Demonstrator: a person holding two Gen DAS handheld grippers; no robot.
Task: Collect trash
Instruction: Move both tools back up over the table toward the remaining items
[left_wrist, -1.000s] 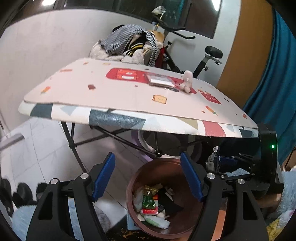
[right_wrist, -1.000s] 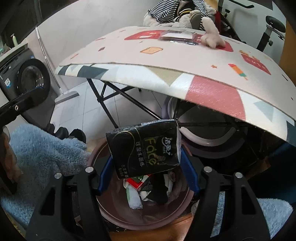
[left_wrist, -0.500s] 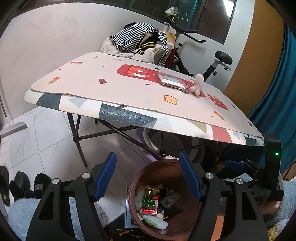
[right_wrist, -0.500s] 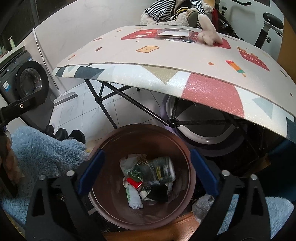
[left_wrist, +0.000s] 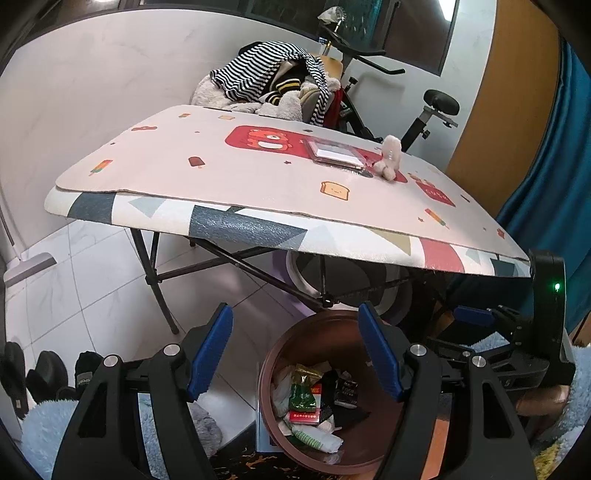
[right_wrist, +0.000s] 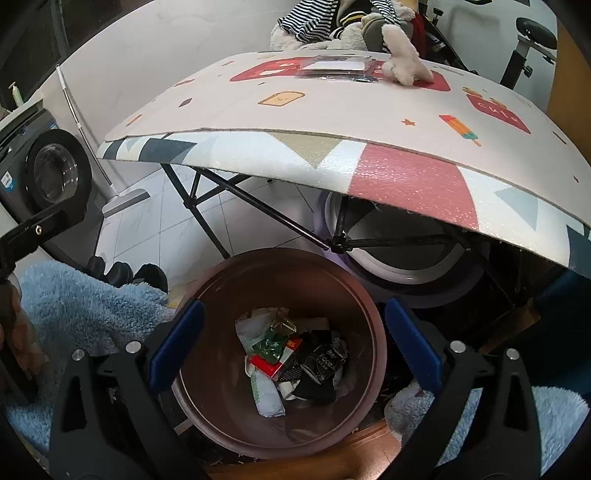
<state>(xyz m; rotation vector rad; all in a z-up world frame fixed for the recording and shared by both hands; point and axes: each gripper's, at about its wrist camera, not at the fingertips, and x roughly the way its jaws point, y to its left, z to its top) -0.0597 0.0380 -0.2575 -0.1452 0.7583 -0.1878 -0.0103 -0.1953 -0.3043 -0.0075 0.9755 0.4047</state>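
Note:
A brown round trash bin stands on the floor under the table's front edge; it also shows in the left wrist view. Inside lie several wrappers, among them a black tissue pack, a green packet and a red box. My right gripper is open and empty right above the bin. My left gripper is open and empty, left of the bin. A clear plastic packet and a pink fluffy thing lie on the table top.
The folding table with a patterned mat overhangs the bin. A washing machine stands at the left, shoes on the floor, an exercise bike and a clothes pile behind the table. A blue curtain hangs right.
The right gripper opened and let the black tissue pack fall into the bin. Both grippers have risen a little, so more of the table top shows.

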